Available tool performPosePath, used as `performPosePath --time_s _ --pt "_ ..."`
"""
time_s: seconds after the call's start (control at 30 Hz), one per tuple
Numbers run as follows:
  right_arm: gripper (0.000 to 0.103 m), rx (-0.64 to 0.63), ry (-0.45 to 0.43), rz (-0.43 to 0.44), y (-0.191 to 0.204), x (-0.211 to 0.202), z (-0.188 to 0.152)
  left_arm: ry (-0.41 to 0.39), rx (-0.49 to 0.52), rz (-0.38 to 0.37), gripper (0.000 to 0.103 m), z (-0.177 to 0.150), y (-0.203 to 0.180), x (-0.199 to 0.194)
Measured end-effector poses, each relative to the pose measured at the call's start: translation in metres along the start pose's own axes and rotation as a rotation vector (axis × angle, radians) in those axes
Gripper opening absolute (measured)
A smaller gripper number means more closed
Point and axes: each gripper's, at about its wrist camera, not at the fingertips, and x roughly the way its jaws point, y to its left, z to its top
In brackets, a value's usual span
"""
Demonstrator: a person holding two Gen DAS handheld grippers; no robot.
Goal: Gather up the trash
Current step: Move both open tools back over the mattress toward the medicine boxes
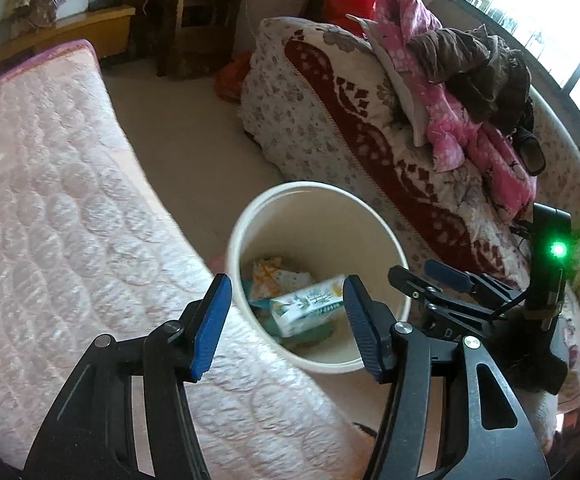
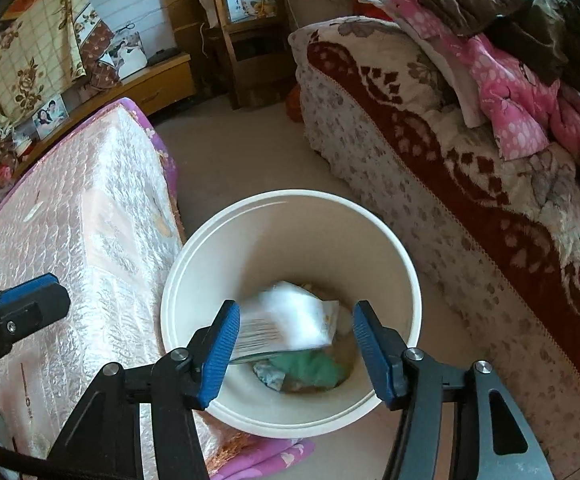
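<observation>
The white round bin point(image 2: 290, 240) stands on the floor point(image 1: 194, 144) in the gap between the pink quilted mattress point(image 2: 90, 216) and the bed covered in a red-and-cream floral blanket point(image 2: 470, 184).

The right claw point(image 2: 295, 350) hangs directly above the bin's mouth with its blue pads spread apart. A white paper packet point(image 2: 286, 322), blurred, lies in the space between the pads over the bin; the pads do not press on it, though its left edge sits close against the left pad.

The left claw point(image 1: 286, 326) is likewise spread, its pads apart with nothing pinched between them. It sits over the near rim of the bin at the mattress edge.

Inside the bin, a green-and-white carton point(image 1: 310, 304) lies on top of other wrappers, with a green crumpled piece point(image 2: 310, 366) at the bottom.

A heap of pink and brown clothing point(image 1: 462, 76) rests on the blanketed bed. A wooden chair point(image 2: 246, 40) stands at the far wall.
</observation>
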Motion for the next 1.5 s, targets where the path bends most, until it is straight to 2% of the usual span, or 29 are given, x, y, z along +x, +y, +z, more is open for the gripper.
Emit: performPosePath --time_s 0.23,0.4,0.63,1.1,1.37,1.5 --pt "0.056 -0.036 -0.009 0.022 0.021 -0.004 -0.003 -0.044 0.003 0.090 0.057 -0.008 0.020 -0.023" --pt "0.057 -0.062 -0.018 0.049 0.042 -0.009 -0.002 -0.088 0.015 0.182 0.057 -0.017 0.038 -0.046" --pt "0.057 -0.125 -0.022 0.101 0.089 -0.014 -0.003 -0.122 -0.022 0.277 0.057 -0.030 0.073 -0.077" --pt "0.061 -0.252 -0.040 0.217 0.195 -0.023 -0.006 -0.190 -0.208 0.425 0.057 -0.063 0.165 -0.148" --pt "0.061 -0.335 -0.031 0.274 0.254 -0.024 -0.011 -0.197 -0.295 0.483 0.057 -0.079 0.209 -0.171" --pt "0.061 -0.375 -0.029 0.292 0.278 -0.024 -0.014 -0.188 -0.330 0.485 0.057 -0.081 0.228 -0.172"
